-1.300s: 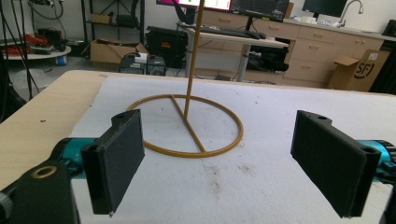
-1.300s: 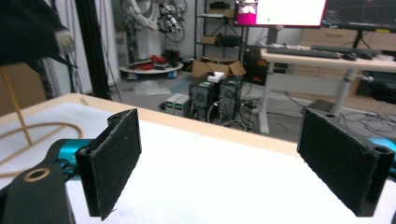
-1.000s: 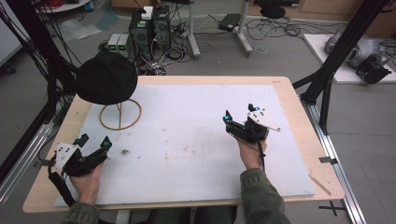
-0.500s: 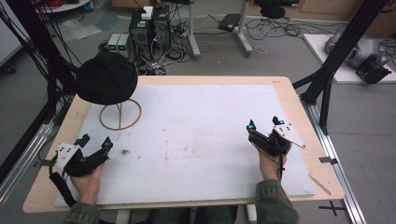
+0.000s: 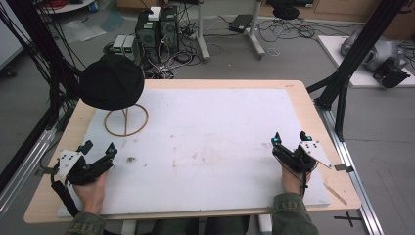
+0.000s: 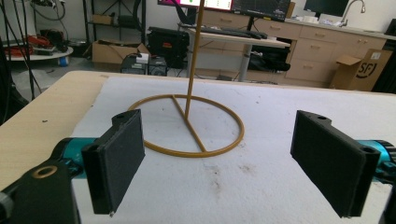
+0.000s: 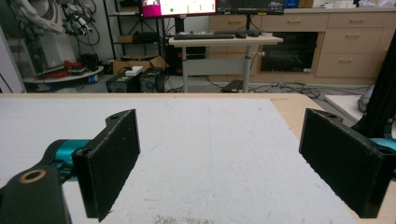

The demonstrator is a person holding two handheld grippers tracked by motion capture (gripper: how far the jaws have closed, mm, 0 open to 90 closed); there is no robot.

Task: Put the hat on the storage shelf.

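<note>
My left gripper [image 5: 98, 149] and right gripper [image 5: 289, 139] rest on the white mat [image 5: 210, 142], jaws spread, empty. The black hat [image 5: 111, 88] sits on its wire stand [image 6: 189, 123], ahead of my left gripper. A careless reach could tip this light stand.

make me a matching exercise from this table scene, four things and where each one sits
Things:
1. black hat
2. gold ring base
3. left hand-held gripper
4. right hand-held gripper

Places:
A. near right edge of the white mat
B. on top of the stand
C. near left corner of the mat
D. flat on the mat, far left

Pairs: 1-B, 2-D, 3-C, 4-A
</note>
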